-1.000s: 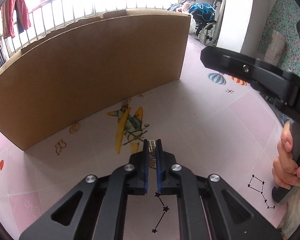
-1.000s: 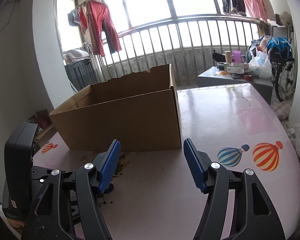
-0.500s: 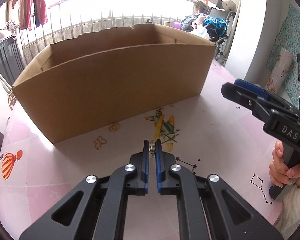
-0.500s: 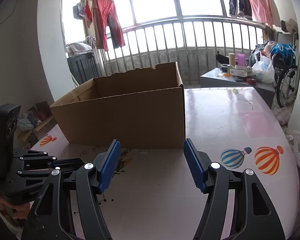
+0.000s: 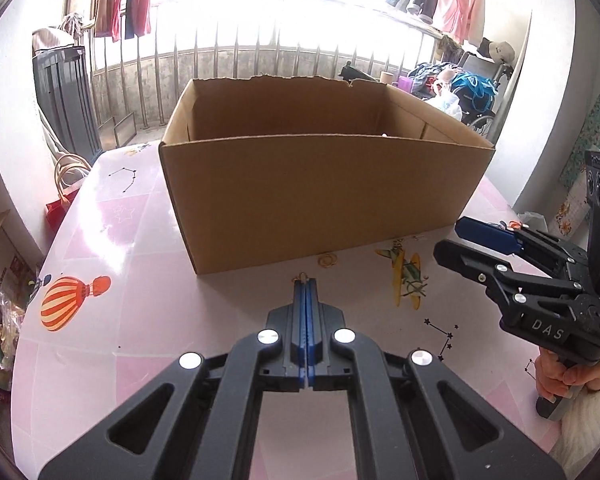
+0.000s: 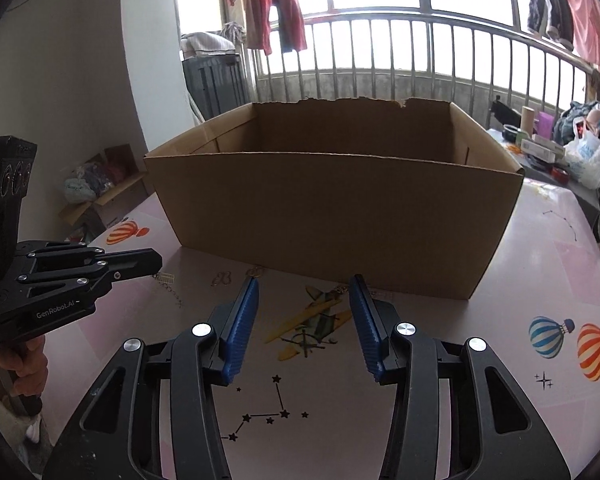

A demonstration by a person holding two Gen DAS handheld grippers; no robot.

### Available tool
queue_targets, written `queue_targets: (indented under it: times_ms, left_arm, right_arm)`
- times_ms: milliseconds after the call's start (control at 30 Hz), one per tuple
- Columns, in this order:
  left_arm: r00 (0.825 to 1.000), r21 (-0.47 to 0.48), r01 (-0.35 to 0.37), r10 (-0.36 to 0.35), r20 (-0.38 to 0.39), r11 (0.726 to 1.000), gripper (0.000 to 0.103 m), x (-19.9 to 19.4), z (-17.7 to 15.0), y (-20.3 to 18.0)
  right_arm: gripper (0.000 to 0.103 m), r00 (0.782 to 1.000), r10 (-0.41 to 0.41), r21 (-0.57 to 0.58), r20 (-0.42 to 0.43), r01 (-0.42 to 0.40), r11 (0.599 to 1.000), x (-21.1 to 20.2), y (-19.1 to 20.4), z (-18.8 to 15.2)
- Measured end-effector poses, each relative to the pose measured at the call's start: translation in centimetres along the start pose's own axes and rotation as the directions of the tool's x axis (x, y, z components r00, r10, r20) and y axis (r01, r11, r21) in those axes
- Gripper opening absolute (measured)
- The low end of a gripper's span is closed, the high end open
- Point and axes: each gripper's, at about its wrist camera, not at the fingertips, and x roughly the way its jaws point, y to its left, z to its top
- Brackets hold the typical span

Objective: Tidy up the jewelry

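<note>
The gold chain (image 6: 167, 285) hangs pinched at the tip of the left hand-held gripper (image 5: 307, 282), its flat tag just past the blue pads and the links trailing down toward the bench (image 6: 480, 380); from the left wrist only a small gold clasp shows above the pads, which are pressed together on it. It is held by one end, likely so that it hangs clear instead of bunching, and the tip sits in front of the cardboard box (image 5: 320, 196), below its rim; the box is open at the top and looks like the place where the pieces are to go, so the chain would have to rise over the near wall before release.

More jewelry is waiting on the bench at the foot of that wall: a gold butterfly-shaped piece (image 6: 221, 278), a small ring-shaped piece (image 6: 255, 271) beside it, and another gold piece (image 6: 342, 290) lying on the printed aeroplane close to the box; what each one is exactly is too small to tell.

The right hand-held gripper (image 6: 302, 312) points at this stretch of bench with its jaws apart and closing; nothing is between them, and the aeroplane print shows through the gap. It seems lined up for the piece near its right finger; a thin, flat thing like that may slip from the pads unless they meet it squarely.
</note>
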Motion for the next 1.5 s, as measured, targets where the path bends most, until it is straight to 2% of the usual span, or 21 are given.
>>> queue_targets:
  times_ms: [167, 267, 367, 500, 600, 700, 767, 933, 1000, 1100, 1200, 1500]
  left_arm:
    - [1.000, -0.021, 0.015, -0.016, -0.008, 1.000, 0.000, 0.3, -0.3, 0.8]
    - [1.000, -0.042, 0.027, -0.028, -0.007, 0.999, 0.000, 0.2, -0.5, 1.5]
    - [0.999, -0.045, 0.036, -0.036, 0.000, 0.998, 0.000, 0.2, -0.2, 1.4]
    - [0.999, -0.042, 0.055, -0.054, 0.006, 0.998, 0.000, 0.3, -0.2, 1.1]
    - [0.998, -0.040, 0.063, -0.063, 0.003, 0.997, 0.000, 0.5, -0.4, 0.8]
    - [0.999, -0.022, 0.048, -0.048, 0.004, 0.999, 0.000, 0.6, -0.7, 0.7]
    - [0.999, -0.020, 0.048, -0.048, 0.008, 0.999, 0.000, 0.5, -0.9, 0.8]
    - [0.999, -0.033, 0.050, -0.050, 0.010, 0.998, 0.000, 0.5, -1.2, 1.3]
    - [0.999, -0.037, 0.052, -0.051, 0.006, 0.998, 0.000, 0.6, -1.3, 1.3]
    - [0.998, -0.046, 0.056, -0.056, -0.002, 0.997, 0.000, 0.9, -1.5, 1.2]
    - [0.999, -0.038, 0.054, -0.054, -0.005, 0.998, 0.000, 0.8, -1.6, 1.1]
    - [0.999, -0.019, 0.053, -0.053, -0.004, 0.998, 0.000, 0.4, -1.1, 0.9]
  right_arm:
    - [0.044, 0.999, 0.015, -0.014, -0.035, -0.016, 1.000, 0.9, 0.5, 0.3]
    - [0.044, 0.999, -0.004, -0.037, -0.047, 0.003, 0.999, 1.1, 0.6, 0.3]
    - [0.044, 0.997, 0.003, 0.019, -0.073, -0.002, 1.000, 1.5, -0.6, 0.1]
    - [0.043, 0.991, -0.035, 0.040, -0.127, 0.040, 0.998, 3.5, -1.4, 0.6]
    - [0.037, 0.983, -0.066, 0.016, -0.173, 0.069, 0.997, 4.9, -1.3, 1.0]
    - [0.027, 0.963, -0.119, -0.001, -0.240, 0.122, 0.992, 6.4, -1.4, 1.0]
    - [0.020, 0.965, -0.115, 0.016, -0.236, 0.122, 0.992, 6.4, -1.5, 1.2]
    - [0.013, 0.967, -0.103, 0.072, -0.234, 0.122, 0.990, 6.3, -2.4, 1.3]
    - [0.003, 0.965, -0.115, 0.087, -0.235, 0.139, 0.986, 6.0, -2.8, 1.3]
    - [0.000, 0.972, -0.066, 0.163, -0.227, 0.104, 0.981, 5.6, -3.8, 1.1]
    - [0.000, 0.972, -0.067, 0.181, -0.225, 0.109, 0.977, 4.9, -4.1, 0.8]
    - [0.000, 0.977, 0.006, 0.253, -0.215, 0.049, 0.966, 1.1, -5.1, -0.7]
